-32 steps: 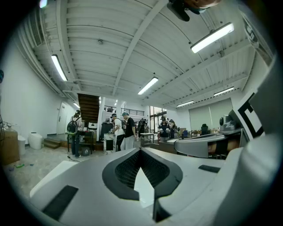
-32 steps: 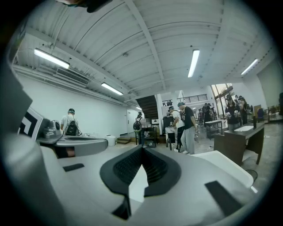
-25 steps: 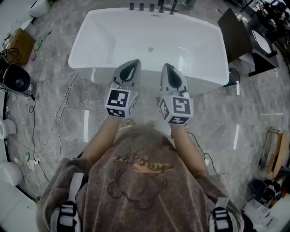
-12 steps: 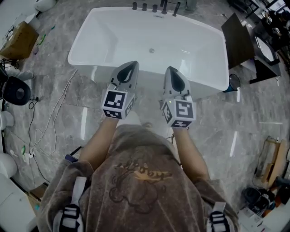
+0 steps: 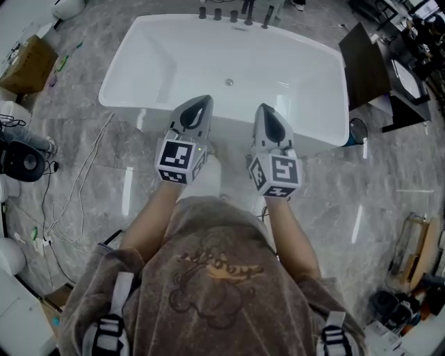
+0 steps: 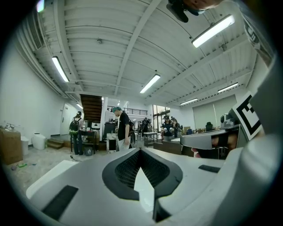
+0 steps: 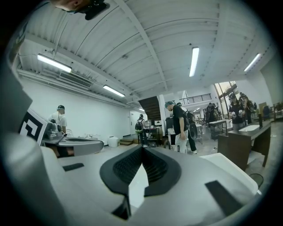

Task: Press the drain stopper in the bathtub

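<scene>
The white bathtub (image 5: 139, 49) fills the top of the head view. Its small round metal drain stopper (image 5: 229, 82) sits on the tub floor near the far side. My left gripper (image 5: 199, 103) and right gripper (image 5: 263, 110) are held side by side over the tub's near rim, pointing toward the tub, well short of the stopper. Both are shut with nothing between the jaws. The left gripper (image 6: 140, 151) and right gripper (image 7: 142, 149) views look out level across the room, and the stopper is hidden in both.
Taps (image 5: 233, 13) stand on the tub's far rim. A dark cabinet (image 5: 368, 55) and a round bin (image 5: 357, 130) are to the right. Cables (image 5: 87, 181), a cardboard box (image 5: 29, 68) and a black round device (image 5: 21, 161) lie left. People (image 6: 120, 131) stand beyond.
The head view has shifted slightly relative to the tub. Both grippers stay shut and side by side at the near rim, barely moved.
</scene>
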A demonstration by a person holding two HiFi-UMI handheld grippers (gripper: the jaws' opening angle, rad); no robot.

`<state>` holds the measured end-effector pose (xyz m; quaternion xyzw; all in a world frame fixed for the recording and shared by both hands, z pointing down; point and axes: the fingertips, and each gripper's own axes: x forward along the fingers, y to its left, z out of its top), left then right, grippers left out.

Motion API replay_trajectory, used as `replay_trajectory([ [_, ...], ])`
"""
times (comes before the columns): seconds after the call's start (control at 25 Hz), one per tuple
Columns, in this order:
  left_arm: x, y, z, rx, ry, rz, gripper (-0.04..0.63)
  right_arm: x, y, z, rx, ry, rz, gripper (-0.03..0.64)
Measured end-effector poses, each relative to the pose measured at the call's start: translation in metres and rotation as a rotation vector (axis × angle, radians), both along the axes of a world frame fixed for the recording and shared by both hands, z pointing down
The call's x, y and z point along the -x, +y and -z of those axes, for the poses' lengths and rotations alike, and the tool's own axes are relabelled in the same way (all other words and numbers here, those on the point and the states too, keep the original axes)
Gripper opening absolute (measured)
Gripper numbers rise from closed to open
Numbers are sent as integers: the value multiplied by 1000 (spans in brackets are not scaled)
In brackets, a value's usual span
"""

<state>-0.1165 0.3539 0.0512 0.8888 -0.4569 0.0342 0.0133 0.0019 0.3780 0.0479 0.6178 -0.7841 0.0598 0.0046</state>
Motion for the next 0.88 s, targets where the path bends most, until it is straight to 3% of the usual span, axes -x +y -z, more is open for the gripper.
replay_trajectory([
  [0.88, -34, -182, -19, 20, 0, -30, 1, -13, -179, -21, 19, -18, 13, 3],
])
